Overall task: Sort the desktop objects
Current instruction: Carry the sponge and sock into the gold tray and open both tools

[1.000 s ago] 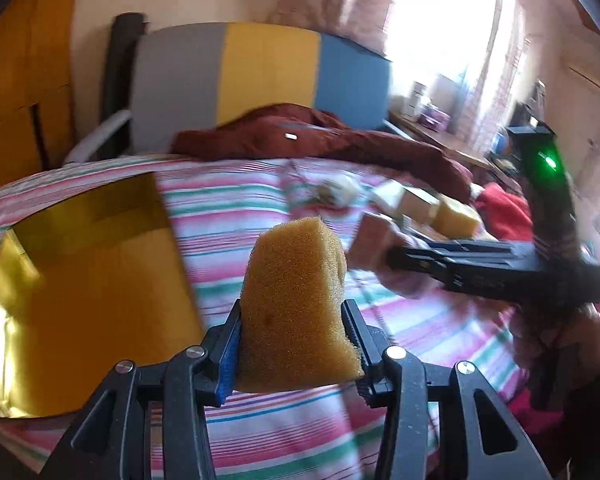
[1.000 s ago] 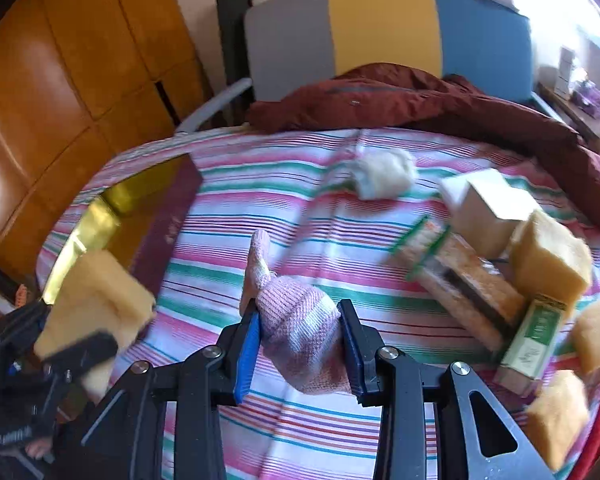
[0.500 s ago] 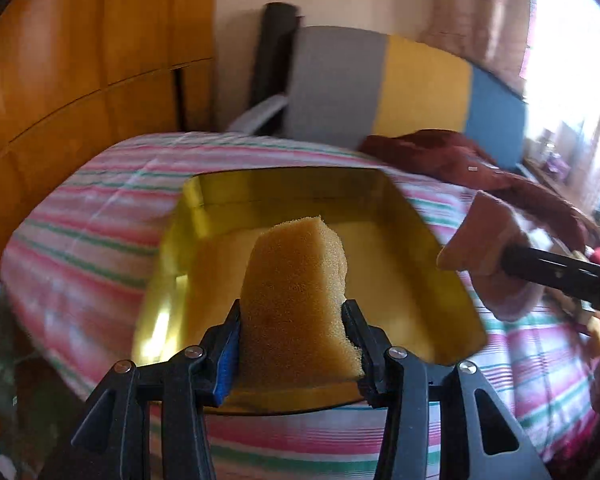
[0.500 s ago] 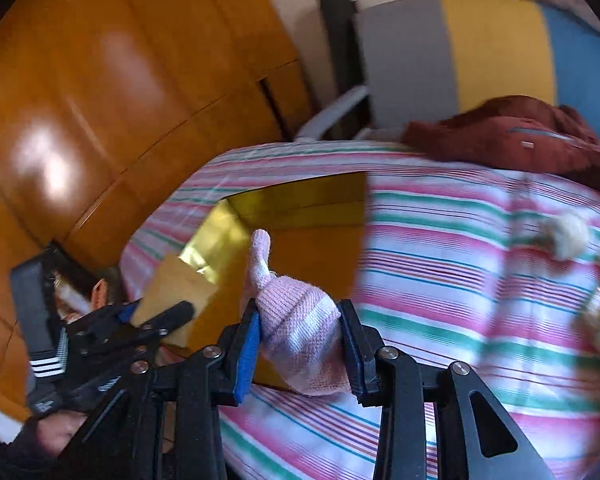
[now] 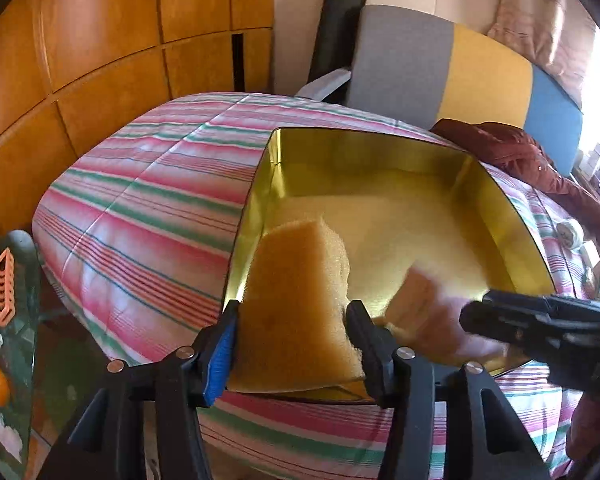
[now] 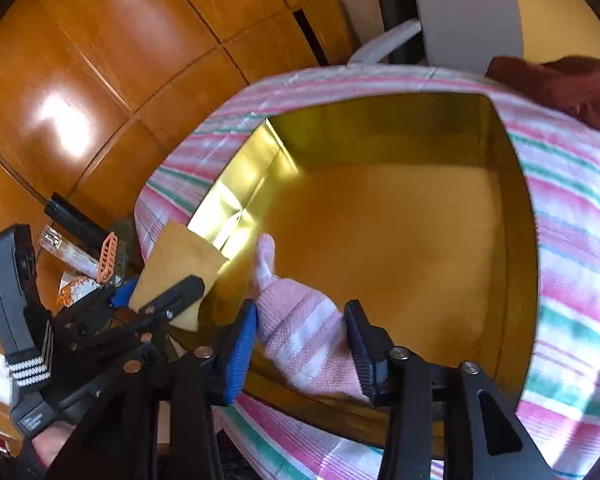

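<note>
My left gripper is shut on a yellow sponge and holds it over the near left rim of the open gold tin box. My right gripper is shut on a pink-and-white knitted glove, over the near edge of the same box. In the right wrist view the left gripper with its sponge sits at the box's left corner. In the left wrist view the right gripper's black body comes in from the right with the blurred glove. The box's inside looks bare.
The box lies on a pink, green and white striped cover. A wooden cabinet wall stands on the left, with a small side table of clutter below it. A dark red garment and a grey-yellow-blue chair back lie behind.
Both grippers have swung left from the pile of objects to the gold box and lowered toward it. Each still holds its item; the box now fills both views.
</note>
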`<state>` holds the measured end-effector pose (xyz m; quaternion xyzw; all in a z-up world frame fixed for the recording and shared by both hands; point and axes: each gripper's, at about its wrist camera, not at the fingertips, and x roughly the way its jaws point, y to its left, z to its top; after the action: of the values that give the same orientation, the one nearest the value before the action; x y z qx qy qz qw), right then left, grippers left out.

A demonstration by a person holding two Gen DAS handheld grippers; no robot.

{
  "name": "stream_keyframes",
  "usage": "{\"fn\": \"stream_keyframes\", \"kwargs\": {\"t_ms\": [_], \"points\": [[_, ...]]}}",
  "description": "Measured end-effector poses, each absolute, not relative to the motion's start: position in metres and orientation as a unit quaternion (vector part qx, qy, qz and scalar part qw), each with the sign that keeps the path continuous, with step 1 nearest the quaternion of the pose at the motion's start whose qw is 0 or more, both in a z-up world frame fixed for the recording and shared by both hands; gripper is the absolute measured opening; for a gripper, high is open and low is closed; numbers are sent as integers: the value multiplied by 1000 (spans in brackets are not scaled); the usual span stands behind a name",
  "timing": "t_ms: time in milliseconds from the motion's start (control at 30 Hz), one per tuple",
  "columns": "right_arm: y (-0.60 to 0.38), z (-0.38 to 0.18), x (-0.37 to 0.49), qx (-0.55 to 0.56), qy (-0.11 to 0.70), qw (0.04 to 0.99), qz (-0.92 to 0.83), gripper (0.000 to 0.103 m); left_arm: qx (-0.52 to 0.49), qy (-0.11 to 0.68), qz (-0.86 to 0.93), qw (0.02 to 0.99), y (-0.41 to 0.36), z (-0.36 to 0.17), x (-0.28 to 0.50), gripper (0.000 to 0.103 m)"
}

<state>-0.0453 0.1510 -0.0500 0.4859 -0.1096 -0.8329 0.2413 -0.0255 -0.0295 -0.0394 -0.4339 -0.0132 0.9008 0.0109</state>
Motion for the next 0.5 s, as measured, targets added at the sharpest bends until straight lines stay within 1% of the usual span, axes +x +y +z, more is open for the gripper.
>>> {"fn": "stream_keyframes", "kwargs": {"t_ms": [67, 200, 267, 500], "points": [[149, -55, -45, 491, -109, 248, -828, 60, -436, -17, 900, 8, -33, -42, -25, 59], [146, -59, -44, 499, -108, 250, -823, 63, -438, -20, 899, 9, -33, -43, -24, 62], [147, -62, -43, 503, -111, 252, -819, 69, -438, -21, 899, 11, -33, -43, -22, 62], [151, -64, -36, 507, -109, 241, -820, 70, -435, -31, 900, 22, -33, -39, -19, 62]]}}
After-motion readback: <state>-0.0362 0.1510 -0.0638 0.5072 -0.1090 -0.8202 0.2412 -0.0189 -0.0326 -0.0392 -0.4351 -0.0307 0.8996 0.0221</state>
